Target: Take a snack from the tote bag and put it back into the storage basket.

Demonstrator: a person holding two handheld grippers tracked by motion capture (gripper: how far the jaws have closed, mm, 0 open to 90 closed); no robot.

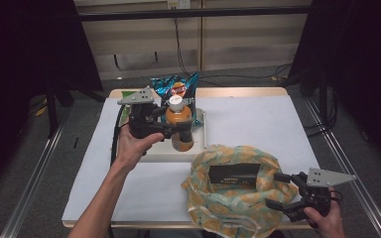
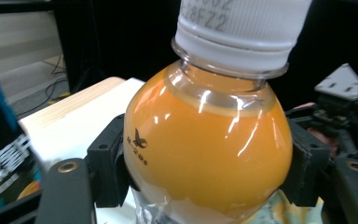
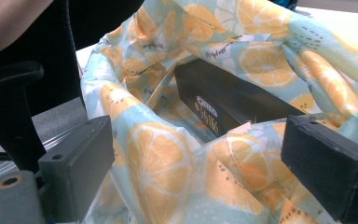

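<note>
Nearest the high camera, at the bench's near edge, sits the soft cloth bag printed with orange slices on pale blue (image 1: 233, 191), its mouth gaping upward. A flat black box (image 1: 234, 174) already lies inside it; white lettering runs along the box's side in the right gripper view, too blurred to read. The right hand-held gripper (image 1: 280, 191) rests at the bag's rim by the near right corner, jaws apart with a fold of the fabric between them; from these pictures I cannot tell whether the pads actually pinch the cloth, so it looks more like steadying the opening than a firm hold

The left hand-held gripper (image 1: 174, 129) is clamped on the clear plastic bottle of orange juice with a white screw cap (image 1: 179, 124), its two black pads pressing the bottle's rounded shoulder from either side. The bottle stands upright over the shallow white tray (image 1: 202, 130) toward the far left part of the bench, well apart from the bag. Behind the tray, at the far edge, leans a blue crisp packet (image 1: 176, 88)

Judging from this, the step in hand is carrying the bottle to the bag. The next move calls for bringing it across toward the near right, clearing the bag's rim, and lowering it beside the box without knocking the opening shut

Readable writing: the cap carries a printed code ending "8FZ2", and the bottle shows a small dark bird-like emblem; the packet's logo is illegible
</note>
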